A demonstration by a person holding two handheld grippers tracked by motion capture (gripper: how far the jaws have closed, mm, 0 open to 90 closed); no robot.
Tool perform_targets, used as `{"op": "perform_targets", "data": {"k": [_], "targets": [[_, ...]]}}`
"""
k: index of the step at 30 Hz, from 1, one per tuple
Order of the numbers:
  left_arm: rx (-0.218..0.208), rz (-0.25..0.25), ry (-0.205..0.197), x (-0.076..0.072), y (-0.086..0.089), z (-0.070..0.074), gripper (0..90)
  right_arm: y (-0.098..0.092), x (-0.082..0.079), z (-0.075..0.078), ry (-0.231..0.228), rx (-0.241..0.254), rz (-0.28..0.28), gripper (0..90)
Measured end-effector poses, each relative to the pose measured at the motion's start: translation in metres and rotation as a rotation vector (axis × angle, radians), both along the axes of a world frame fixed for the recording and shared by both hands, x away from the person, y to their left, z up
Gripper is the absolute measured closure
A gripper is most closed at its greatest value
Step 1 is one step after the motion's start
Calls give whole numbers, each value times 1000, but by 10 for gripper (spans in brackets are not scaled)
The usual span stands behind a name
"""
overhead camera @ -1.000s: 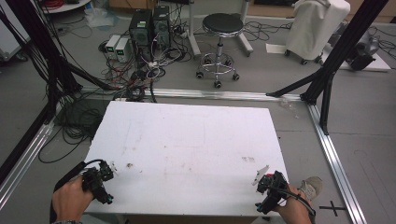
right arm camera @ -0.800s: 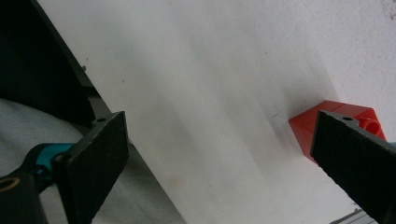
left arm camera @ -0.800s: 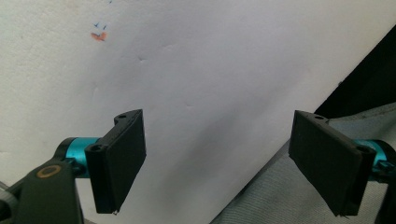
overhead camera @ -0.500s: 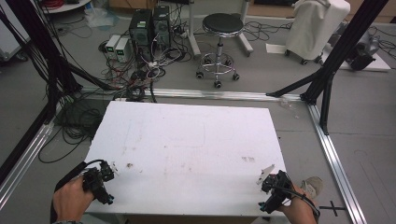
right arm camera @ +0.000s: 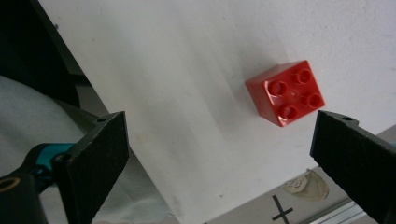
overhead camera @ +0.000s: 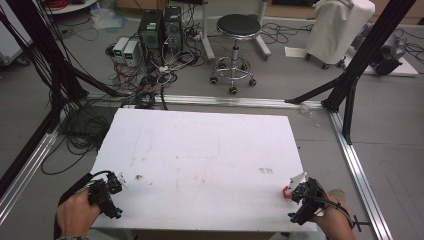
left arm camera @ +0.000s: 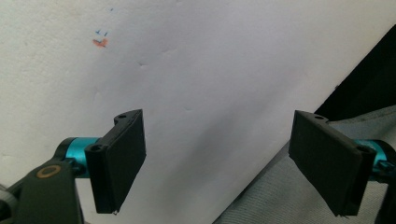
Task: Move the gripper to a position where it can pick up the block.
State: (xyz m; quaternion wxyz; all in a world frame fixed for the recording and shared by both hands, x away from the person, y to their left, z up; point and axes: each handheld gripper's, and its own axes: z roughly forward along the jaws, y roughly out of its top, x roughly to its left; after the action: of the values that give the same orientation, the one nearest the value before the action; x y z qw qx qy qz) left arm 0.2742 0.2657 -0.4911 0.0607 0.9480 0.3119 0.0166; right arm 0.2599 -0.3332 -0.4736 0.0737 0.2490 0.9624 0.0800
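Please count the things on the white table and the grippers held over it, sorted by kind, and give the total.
Red brick: 1
Grippers: 2, the left gripper and the right gripper, both open
Total: 3

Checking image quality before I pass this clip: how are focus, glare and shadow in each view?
High view: soft and low in detail, even lighting, the white table bright but not blown out. Left gripper view: black pads sharp, mild sheen on the tabletop. Right gripper view: red four-stud brick crisp, faint shadow band beside it, near pads slightly soft.
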Motion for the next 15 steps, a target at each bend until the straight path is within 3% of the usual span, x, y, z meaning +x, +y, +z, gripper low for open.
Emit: {"op": "perform_targets", "data": {"k": [7,15], "targets": [[4,-3,-2,0,0,0,192,-11,10,7,7,-5,62,41],[9,-5,-4,0,-1,0,192,-11,25,11,21,-12,147,40]]}}
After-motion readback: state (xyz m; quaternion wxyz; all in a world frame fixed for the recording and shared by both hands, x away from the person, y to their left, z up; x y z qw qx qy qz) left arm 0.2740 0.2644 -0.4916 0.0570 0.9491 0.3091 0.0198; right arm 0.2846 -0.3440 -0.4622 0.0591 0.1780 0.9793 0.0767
